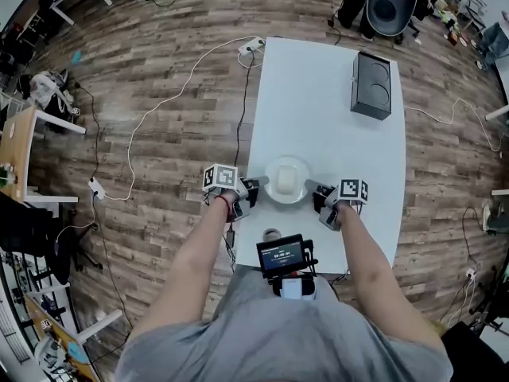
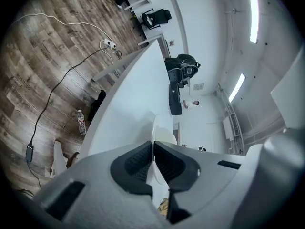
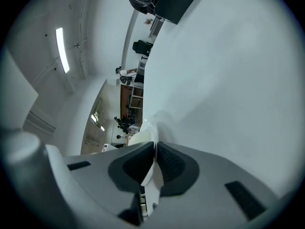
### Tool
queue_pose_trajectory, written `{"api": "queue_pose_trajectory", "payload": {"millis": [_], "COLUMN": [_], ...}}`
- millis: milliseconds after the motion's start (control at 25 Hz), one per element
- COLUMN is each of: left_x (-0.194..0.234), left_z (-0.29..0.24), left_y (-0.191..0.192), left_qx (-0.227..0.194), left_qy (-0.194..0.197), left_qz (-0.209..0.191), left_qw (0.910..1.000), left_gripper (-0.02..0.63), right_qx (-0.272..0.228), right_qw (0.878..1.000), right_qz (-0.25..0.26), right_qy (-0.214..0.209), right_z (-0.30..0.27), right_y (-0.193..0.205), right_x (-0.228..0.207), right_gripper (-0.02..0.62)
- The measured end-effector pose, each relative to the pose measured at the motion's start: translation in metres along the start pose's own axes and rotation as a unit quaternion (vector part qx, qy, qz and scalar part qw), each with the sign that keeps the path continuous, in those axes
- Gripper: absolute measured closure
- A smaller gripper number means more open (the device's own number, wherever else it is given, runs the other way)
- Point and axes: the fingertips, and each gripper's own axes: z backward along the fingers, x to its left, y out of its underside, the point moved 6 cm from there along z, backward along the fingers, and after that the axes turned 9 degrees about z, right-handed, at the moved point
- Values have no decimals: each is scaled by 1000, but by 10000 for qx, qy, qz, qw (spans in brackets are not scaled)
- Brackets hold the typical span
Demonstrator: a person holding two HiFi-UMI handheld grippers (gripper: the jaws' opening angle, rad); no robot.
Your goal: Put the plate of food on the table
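A white plate [image 1: 296, 191] carrying a pale block of food [image 1: 285, 181] is over the near part of the white table [image 1: 334, 126]. My left gripper [image 1: 250, 194] is shut on the plate's left rim and my right gripper [image 1: 317, 196] is shut on its right rim. In the left gripper view the plate's thin rim [image 2: 156, 132] runs edge-on between the dark pads [image 2: 138, 163]. The right gripper view shows the rim [image 3: 147, 130] pinched the same way, with the food [image 3: 136, 137] beside it. Whether the plate rests on the table or hangs just above it, I cannot tell.
A black box [image 1: 371, 84] stands at the table's far right. A white cable and power strip [image 1: 253, 46] lie on the wooden floor by the far left corner. A small screen [image 1: 281, 255] hangs at the person's chest near the table's front edge. Chairs and desks ring the room.
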Motion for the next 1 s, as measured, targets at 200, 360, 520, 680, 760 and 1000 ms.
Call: {"api": "queue_pose_trajectory", "payload": {"millis": [200,360,520,680,760,1000], "left_x": [9,13,14,16,14,3], "left_z": [-7,-10,-7,2,7,14], "left_y": [-1,-3,-4,-7,-10,-11], "left_qx": [39,91,181,140,33,-163], "left_qy": [-279,-464,-704,-1070,-1187,-1038], "left_qz": [-69,-110,-216,-315,-396,-501], "left_qw": [9996,9988,9971,9937,9921,9932], "left_gripper": [577,577,577,577,577,577], "right_qx": [84,109,94,95,33,-61], "right_qw": [9998,9997,9996,9993,9991,9980], "right_qz": [-63,-99,-98,-44,-61,41], "right_qy": [140,214,261,357,429,634], "right_z": [-1,-2,-3,-3,-1,3], "right_y": [3,3,4,7,5,0], "right_x": [-9,-12,-11,-9,-10,-11], "right_gripper": [555,555,557,555,555,554]}}
